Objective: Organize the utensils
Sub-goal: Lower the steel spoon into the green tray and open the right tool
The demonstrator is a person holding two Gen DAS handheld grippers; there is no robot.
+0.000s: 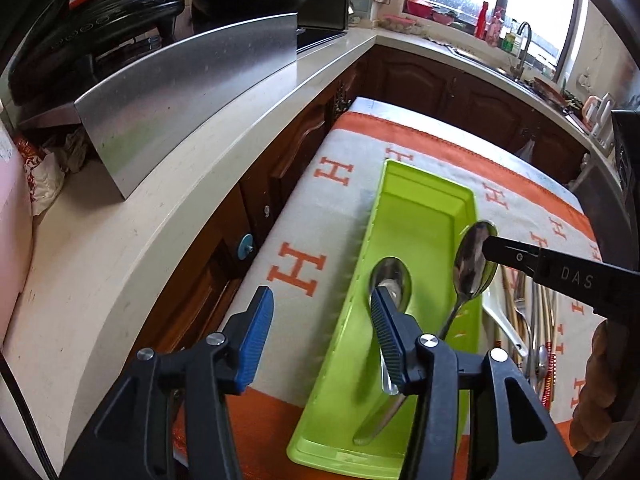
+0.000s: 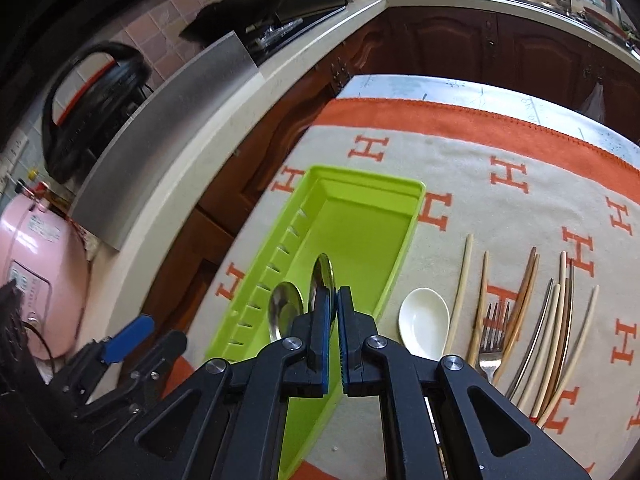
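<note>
Kitchen counter (image 1: 120,264) runs beside an orange-lettered cloth (image 2: 500,184) bearing a green tray (image 2: 360,220).

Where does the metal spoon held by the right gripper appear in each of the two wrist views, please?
Left wrist view: held spoon at right of centre, bowl up, over the green tray, pinched by the right gripper.
Right wrist view: lower centre, edge-on, above the fingertips.
Shared landmark: the green tray.
</note>
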